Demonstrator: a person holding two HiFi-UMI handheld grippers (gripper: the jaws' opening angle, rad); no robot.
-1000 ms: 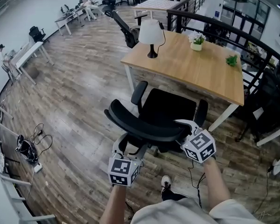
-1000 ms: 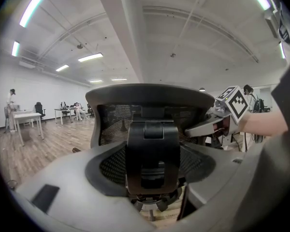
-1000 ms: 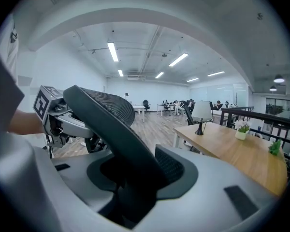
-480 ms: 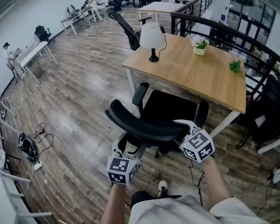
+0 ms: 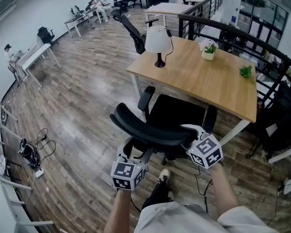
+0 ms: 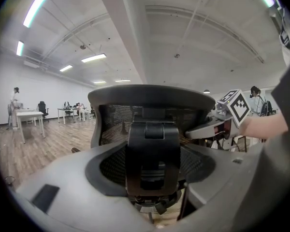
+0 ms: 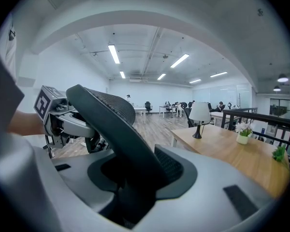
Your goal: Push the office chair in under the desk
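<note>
Your left gripper [image 5: 131,155] clamps the office chair [image 5: 177,111] by its back post. Your right gripper [image 5: 187,138], jaws just closing, grips its top rim.

No text, label, brand or number is legible — not on anything shown.

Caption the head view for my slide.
Left tongs and right tongs, its jaws just closing, clamp the office chair backrest before a wooden desk.
</note>
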